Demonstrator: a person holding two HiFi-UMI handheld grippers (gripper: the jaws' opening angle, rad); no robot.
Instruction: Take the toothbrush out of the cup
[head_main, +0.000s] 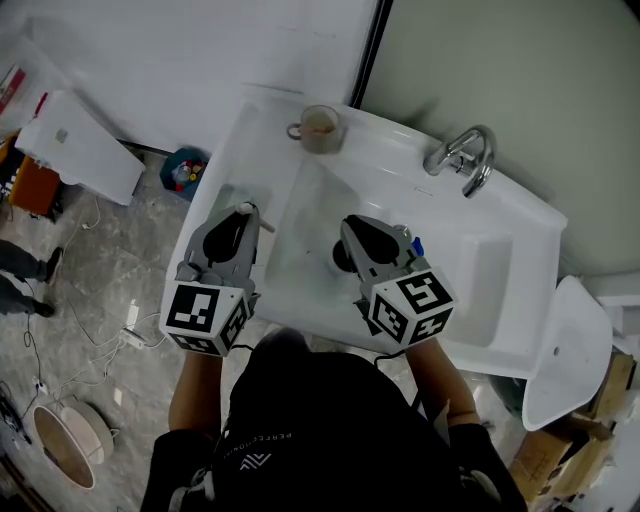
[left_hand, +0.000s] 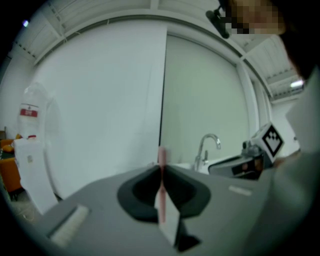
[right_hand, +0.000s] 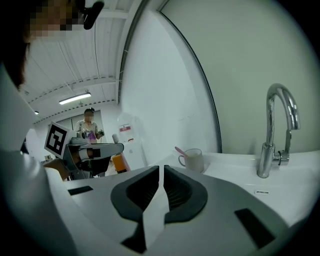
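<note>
My left gripper (head_main: 244, 212), over the sink's (head_main: 500, 262) left ledge, is clamped on the thin pink toothbrush (left_hand: 161, 157), well clear of the cup (head_main: 320, 128) behind. My right gripper (head_main: 351, 228) hangs over the basin, jaws together, empty.

Person wears black short-sleeved top (head_main: 330, 430); small pale lettering and chevron logo on its back; left gripper (head_main: 246, 211) and right gripper (head_main: 350, 224) have grey shells, black jaw pads; each carries a white cube (head_main: 205, 315) with black square markers.
</note>
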